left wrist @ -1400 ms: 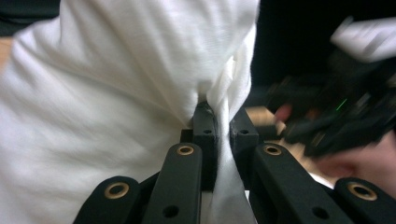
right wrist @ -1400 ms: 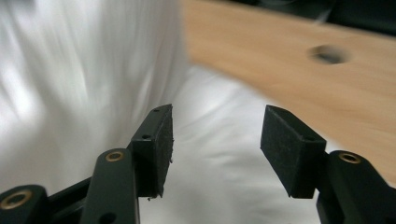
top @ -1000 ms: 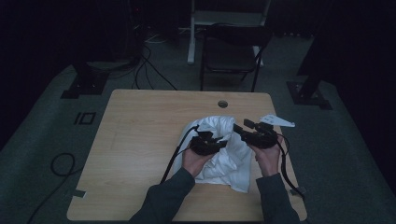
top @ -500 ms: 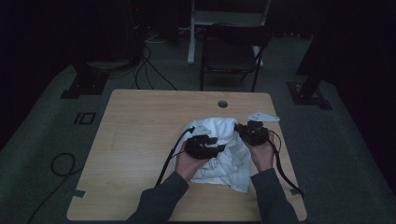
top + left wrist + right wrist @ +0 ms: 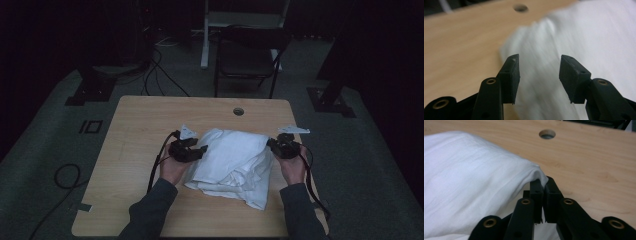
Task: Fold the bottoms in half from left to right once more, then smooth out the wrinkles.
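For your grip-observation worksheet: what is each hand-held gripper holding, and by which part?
The right hand-held gripper pinches the white cloth at its right edge. The left hand-held gripper holds nothing; its jaws stand open over the cloth.

No readable text, labels, numbers — no signs

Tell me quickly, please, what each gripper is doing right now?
Left gripper: open, jaws apart over the white cloth.
Right gripper: shut on the cloth's edge.
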The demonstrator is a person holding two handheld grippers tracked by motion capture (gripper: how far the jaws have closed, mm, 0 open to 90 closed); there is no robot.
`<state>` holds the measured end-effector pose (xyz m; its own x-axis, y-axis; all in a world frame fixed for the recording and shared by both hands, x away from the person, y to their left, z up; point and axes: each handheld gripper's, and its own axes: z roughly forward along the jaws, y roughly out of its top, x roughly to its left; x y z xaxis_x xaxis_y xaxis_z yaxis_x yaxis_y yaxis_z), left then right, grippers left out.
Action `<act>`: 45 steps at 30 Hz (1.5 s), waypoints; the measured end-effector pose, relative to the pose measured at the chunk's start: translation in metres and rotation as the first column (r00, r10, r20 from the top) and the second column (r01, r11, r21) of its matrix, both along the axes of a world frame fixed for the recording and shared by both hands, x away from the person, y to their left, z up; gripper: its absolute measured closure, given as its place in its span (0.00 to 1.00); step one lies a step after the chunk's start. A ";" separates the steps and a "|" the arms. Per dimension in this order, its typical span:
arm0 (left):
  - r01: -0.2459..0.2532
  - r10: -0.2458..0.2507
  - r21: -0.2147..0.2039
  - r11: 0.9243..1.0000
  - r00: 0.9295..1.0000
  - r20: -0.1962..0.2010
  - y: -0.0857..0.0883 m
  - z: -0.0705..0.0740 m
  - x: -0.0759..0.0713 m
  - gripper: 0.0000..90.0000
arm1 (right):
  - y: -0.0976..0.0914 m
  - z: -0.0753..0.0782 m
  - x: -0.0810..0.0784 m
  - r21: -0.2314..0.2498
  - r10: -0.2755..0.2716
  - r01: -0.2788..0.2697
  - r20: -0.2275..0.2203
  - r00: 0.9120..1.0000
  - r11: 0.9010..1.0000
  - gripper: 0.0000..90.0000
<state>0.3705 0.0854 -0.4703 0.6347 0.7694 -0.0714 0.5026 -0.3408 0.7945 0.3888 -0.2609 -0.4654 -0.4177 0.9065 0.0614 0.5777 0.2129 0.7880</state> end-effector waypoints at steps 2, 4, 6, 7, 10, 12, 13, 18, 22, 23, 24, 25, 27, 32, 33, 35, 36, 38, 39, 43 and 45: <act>0.009 -0.009 -0.001 1.000 1.000 -0.006 -0.006 -0.005 -0.001 0.56 | 0.002 -0.001 -0.002 -0.001 -0.002 0.002 -0.007 1.000 1.000 0.80; 0.016 -0.016 0.004 1.000 1.000 -0.003 -0.011 -0.007 -0.002 0.57 | 0.003 0.004 -0.007 -0.008 -0.018 0.018 0.013 1.000 1.000 0.66; 0.021 -0.021 0.008 1.000 1.000 0.000 -0.014 -0.008 -0.004 0.57 | 0.003 0.012 -0.016 -0.003 -0.025 0.026 0.043 0.999 1.000 0.58; 0.025 -0.025 0.016 1.000 1.000 0.002 -0.016 -0.009 -0.005 0.57 | 0.002 0.017 -0.022 0.004 -0.025 0.025 0.062 0.998 1.000 0.54; 0.037 -0.037 0.024 0.999 0.999 0.009 -0.024 -0.012 -0.011 0.58 | 0.004 0.028 -0.042 0.014 0.001 -0.003 0.107 0.994 1.000 0.47; 0.039 -0.040 0.033 0.999 0.999 0.014 -0.030 -0.015 -0.014 0.58 | 0.009 0.030 -0.052 0.017 0.039 -0.041 0.118 0.992 0.999 0.45; 0.039 -0.040 0.039 0.998 0.999 0.016 -0.034 -0.016 -0.017 0.58 | 0.013 0.031 -0.055 0.010 0.053 -0.055 0.121 0.991 0.998 0.45; 0.046 -0.048 0.057 0.997 0.998 0.030 -0.046 -0.022 -0.027 0.57 | 0.040 0.021 -0.059 -0.043 0.164 -0.161 0.111 0.980 0.986 0.43; 0.060 -0.061 0.064 0.996 0.998 0.028 -0.052 -0.027 -0.032 0.57 | 0.058 -0.005 -0.053 -0.158 0.177 -0.167 0.056 0.983 0.973 0.47; 0.061 -0.064 0.071 0.996 0.997 0.031 -0.053 -0.028 -0.034 0.56 | 0.060 -0.016 -0.049 -0.198 0.163 -0.156 0.020 0.986 0.968 0.50; 0.065 -0.068 0.074 0.995 0.997 0.035 -0.054 -0.030 -0.035 0.56 | 0.059 -0.026 -0.045 -0.222 0.144 -0.145 -0.019 0.989 0.964 0.54; 0.068 -0.071 0.075 0.995 0.997 0.036 -0.054 -0.031 -0.036 0.55 | 0.058 -0.035 -0.043 -0.244 0.124 -0.133 -0.049 0.991 0.961 0.57; 0.071 -0.073 0.065 0.995 0.997 0.038 -0.056 -0.034 -0.038 0.55 | 0.054 -0.050 -0.039 -0.252 0.102 -0.123 -0.095 0.990 0.960 0.64; 0.062 -0.066 0.062 0.996 0.996 0.062 -0.063 -0.043 -0.047 0.54 | 0.046 -0.071 -0.039 -0.237 0.091 -0.121 -0.132 0.987 0.964 0.68; 0.063 -0.066 0.048 0.997 0.996 0.064 -0.063 -0.045 -0.049 0.54 | 0.045 -0.072 -0.039 -0.244 0.092 -0.121 -0.125 0.988 0.962 0.68; 0.065 -0.068 0.044 0.997 0.996 0.062 -0.062 -0.046 -0.050 0.54 | 0.043 -0.073 -0.039 -0.243 0.097 -0.123 -0.119 0.988 0.962 0.68; 0.090 -0.091 0.025 0.996 0.994 0.064 -0.060 -0.045 -0.053 0.54 | 0.041 -0.073 -0.039 -0.237 0.099 -0.126 -0.120 0.988 0.963 0.67; 0.111 -0.111 0.004 0.994 0.990 0.093 -0.051 -0.036 -0.056 0.52 | 0.037 -0.069 -0.036 -0.247 0.097 -0.130 -0.141 0.985 0.960 0.56; 0.100 -0.099 0.000 0.995 0.988 0.115 -0.047 -0.032 -0.057 0.48 | 0.035 -0.063 -0.036 -0.249 0.107 -0.137 -0.132 0.985 0.959 0.50; 0.029 -0.021 -0.052 0.998 0.990 0.141 -0.025 -0.013 -0.040 0.47 | 0.028 -0.032 -0.043 -0.147 0.156 -0.159 -0.032 0.987 0.976 0.32; 0.001 0.010 -0.080 0.997 0.990 0.140 -0.021 -0.007 -0.029 0.46 | 0.033 -0.011 -0.046 -0.086 0.226 -0.222 0.039 0.973 0.971 0.24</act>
<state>0.3415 0.0645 -0.4778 0.6396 0.7675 -0.0435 0.3856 -0.2714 0.8818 0.3431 -0.2280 -0.4766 -0.6115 0.7906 -0.0327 0.4700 0.3962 0.7887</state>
